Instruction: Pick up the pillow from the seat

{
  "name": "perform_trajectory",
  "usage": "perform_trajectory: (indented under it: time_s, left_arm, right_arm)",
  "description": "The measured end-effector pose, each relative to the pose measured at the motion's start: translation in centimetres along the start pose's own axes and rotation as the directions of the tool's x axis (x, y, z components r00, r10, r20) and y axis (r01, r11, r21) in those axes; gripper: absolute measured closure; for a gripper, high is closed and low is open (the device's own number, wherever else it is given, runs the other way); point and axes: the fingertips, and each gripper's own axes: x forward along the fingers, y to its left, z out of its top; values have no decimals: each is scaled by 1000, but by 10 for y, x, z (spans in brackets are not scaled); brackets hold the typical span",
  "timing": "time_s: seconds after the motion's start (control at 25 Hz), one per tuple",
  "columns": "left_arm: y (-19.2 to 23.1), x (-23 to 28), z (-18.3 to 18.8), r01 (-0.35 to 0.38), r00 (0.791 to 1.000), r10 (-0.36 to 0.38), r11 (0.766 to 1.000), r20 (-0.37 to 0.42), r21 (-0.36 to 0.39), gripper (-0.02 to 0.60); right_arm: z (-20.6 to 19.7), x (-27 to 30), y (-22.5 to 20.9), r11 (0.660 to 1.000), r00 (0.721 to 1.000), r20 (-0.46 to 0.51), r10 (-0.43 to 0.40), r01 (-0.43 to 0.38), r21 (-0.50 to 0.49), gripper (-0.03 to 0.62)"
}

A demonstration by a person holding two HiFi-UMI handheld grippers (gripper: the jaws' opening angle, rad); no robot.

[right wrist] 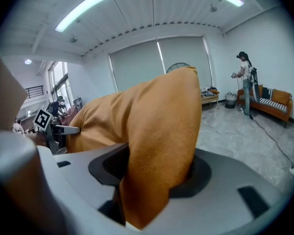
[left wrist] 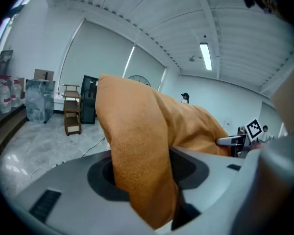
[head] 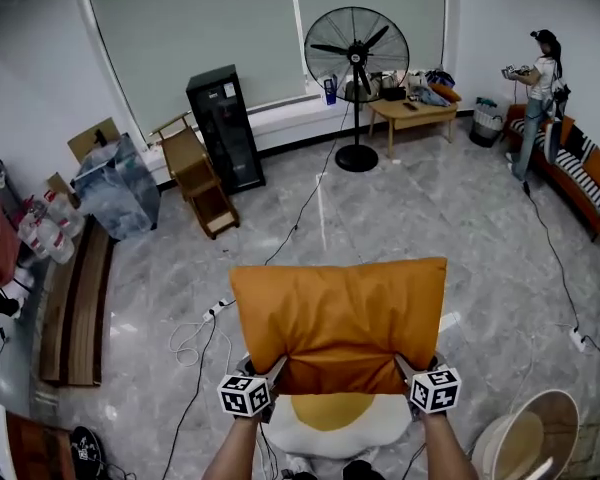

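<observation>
At the far left, along the wall, stand water bottles (head: 45, 233) and a bundle wrapped in clear plastic (head: 118, 186). Next to them are a low wooden cart (head: 200, 183) and a black glass-door cabinet (head: 226, 128).

In the foreground the left gripper (head: 277, 369) has its jaws closed on the lower left corner of the pillow (head: 340, 313). In the left gripper view the orange fabric is bunched and pinched between the two jaws. The pillow hangs spread out between both grippers, held up in the air in front of the person. Its top edge is tipped away from them. Just below it is the seat (head: 330, 430), a white cushion with a yellow centre. From the head view I cannot tell whether the pillow's lower edge is clear of the seat.

Behind the pillow, a standing fan (head: 357, 53) faces the room. The right gripper (head: 403, 368) grips the pillow's lower right corner, and its own view shows the fabric clamped between the jaws.

Farther right are a wooden table (head: 415, 116) piled with small items, a standing person (head: 538, 98), and an orange sofa (head: 580, 173) with striped cushions.
</observation>
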Motion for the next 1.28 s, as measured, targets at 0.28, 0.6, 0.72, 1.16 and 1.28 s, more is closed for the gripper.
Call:
perform_trajectory:
  time_s: [0.28,0.6,0.72,1.16,1.28]
  left_arm:
    - [-26,-39,51,2,993,-12,997,119,82,341]
    - [-47,-69,77,2,978,-29,992,206,129,341]
    - [-47,-75,84,10,972,-40,992,230,129,341]
    - [-56,-84,87,22,963,-53,993,263,119,337]
    - [-55,-87,92,21,961,-52,993,273,115,337]
  right_arm:
    - [46,-44,19,998,991,132,-28,35,-50,356]
    - [68,-77,33,994,973,224,-59,77,-74,356]
    - [78,-80,37,991,964,255,-73,99,-88,356]
    - [88,-88,43,986,960,268,-83,118,-117,382]
    - [95,-88,46,985,957,279,-79,118,-126,382]
